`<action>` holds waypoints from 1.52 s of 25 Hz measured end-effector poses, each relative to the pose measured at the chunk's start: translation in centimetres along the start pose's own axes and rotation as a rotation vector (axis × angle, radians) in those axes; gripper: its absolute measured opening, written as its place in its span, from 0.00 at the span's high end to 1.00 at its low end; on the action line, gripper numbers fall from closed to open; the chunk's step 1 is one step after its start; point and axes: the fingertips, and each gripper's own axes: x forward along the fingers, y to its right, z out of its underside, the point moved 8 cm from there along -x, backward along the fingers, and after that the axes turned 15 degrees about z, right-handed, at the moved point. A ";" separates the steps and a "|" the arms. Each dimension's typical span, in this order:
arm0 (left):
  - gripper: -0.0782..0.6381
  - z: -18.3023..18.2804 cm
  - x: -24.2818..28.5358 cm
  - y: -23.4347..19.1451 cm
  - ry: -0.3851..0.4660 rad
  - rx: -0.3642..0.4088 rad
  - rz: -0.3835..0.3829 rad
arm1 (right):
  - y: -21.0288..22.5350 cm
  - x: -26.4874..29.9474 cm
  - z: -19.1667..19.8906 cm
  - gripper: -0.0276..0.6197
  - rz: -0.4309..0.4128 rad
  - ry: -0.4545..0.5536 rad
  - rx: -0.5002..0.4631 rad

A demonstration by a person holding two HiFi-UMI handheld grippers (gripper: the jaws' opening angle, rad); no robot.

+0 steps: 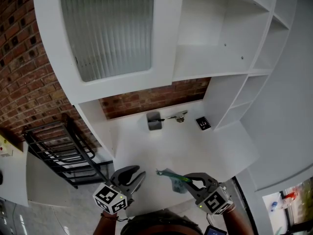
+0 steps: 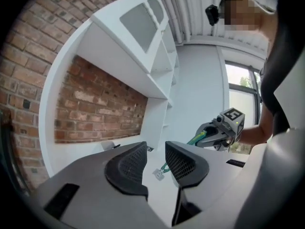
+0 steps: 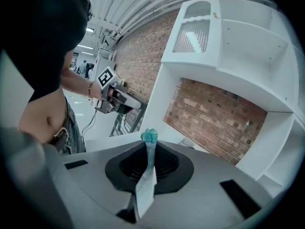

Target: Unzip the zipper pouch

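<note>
One grip only: the right gripper [image 3: 150, 162] pinches the teal pouch [image 1: 176, 183] above the counter's [image 1: 195, 146] near edge, the left gripper [image 2: 155, 152] hangs slightly spread and empty, and the zipper's progress cannot be judged.

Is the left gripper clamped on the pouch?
No, the left gripper has its jaws apart with nothing pinched; only the right gripper clamps the pouch.

Teal-trimmed translucent zipper pouch [image 1: 173, 179], held aloft
</note>
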 end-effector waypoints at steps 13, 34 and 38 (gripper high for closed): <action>0.89 -0.4 -1.7 0.5 0.090 0.021 -0.096 | 2.4 2.0 2.0 0.94 0.081 -0.023 0.071; 0.89 0.9 -4.3 1.1 0.032 0.036 -0.161 | 5.6 11.3 4.2 0.94 0.114 -0.028 0.138; 0.89 0.8 -4.7 1.0 0.033 0.033 -0.178 | 5.1 13.3 6.4 0.94 0.099 -0.077 0.198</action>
